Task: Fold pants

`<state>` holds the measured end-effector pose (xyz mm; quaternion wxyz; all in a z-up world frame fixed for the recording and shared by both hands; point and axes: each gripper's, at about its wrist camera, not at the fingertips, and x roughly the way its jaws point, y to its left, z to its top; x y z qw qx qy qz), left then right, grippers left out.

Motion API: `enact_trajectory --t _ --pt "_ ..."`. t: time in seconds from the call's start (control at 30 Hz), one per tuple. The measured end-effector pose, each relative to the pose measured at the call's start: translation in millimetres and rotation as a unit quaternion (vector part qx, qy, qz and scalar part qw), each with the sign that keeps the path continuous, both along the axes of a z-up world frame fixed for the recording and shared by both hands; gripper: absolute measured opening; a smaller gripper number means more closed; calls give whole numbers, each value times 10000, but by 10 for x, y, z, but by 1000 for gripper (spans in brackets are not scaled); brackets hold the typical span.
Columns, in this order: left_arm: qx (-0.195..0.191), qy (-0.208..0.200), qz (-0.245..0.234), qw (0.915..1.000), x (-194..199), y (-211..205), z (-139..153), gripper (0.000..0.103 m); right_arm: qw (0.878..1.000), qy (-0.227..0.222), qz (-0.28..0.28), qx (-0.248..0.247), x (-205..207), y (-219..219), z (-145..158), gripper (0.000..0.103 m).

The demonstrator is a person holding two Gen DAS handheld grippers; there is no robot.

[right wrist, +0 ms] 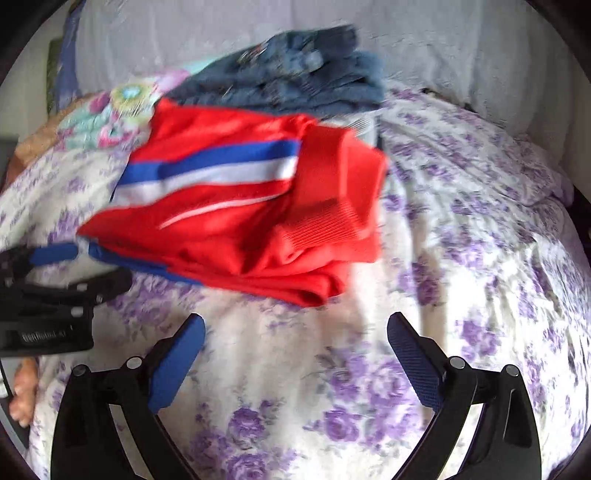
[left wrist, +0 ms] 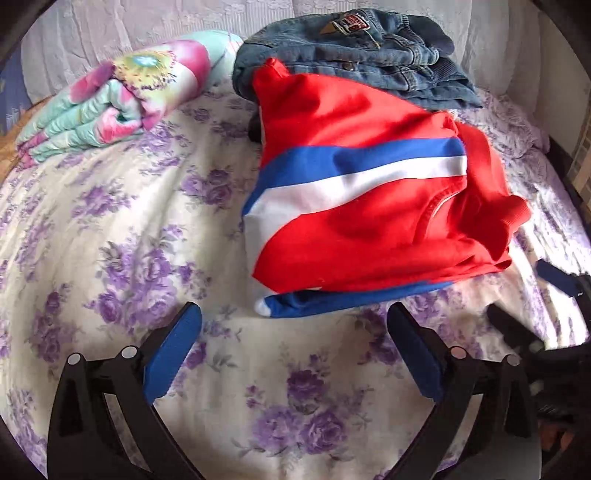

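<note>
Red pants (left wrist: 369,218) with a blue and white stripe lie folded in a stack on the floral bed sheet (left wrist: 110,240). They also show in the right wrist view (right wrist: 240,210), which is blurred. My left gripper (left wrist: 293,314) is open and empty, just in front of the pants' near edge. My right gripper (right wrist: 295,325) is open and empty, just short of the pants' red cuff end. The right gripper also shows at the right edge of the left wrist view (left wrist: 532,299). The left gripper also shows at the left edge of the right wrist view (right wrist: 98,264).
Folded blue denim clothes (left wrist: 354,55) lie behind the red pants, also in the right wrist view (right wrist: 291,74). A folded colourful quilt (left wrist: 110,103) lies at the far left. A pale lace curtain (left wrist: 147,26) hangs behind the bed.
</note>
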<state>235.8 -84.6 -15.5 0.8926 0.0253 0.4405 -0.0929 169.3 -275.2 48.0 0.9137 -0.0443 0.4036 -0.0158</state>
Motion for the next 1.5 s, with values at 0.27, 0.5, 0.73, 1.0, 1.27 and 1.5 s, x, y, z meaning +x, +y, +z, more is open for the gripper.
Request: enact_trajectory --t 0.27,0.5,0.73,1.0,1.27,1.5 --pt "494 -623 72 9968 -127 -156 152 98 9995 -159 -90 249 379 -56 11 100" --pt "493 -600 144 9969 -163 -133 140 98 9965 210 -202 778 401 -212 -31 100" --pt "517 -593 104 9968 -167 -121 121 98 9971 716 -103 254 490 -66 -196 100" --pt "478 -849 177 9951 -193 -107 201 98 9988 266 -147 396 370 -113 -66 100" --pt "-54 -1351 791 9877 338 149 474 98 9977 -277 -261 558 325 -194 64 100" --pt "-657 -964 907 9890 920 259 467 98 9873 -1365 -84 806 232 -221 325 100"
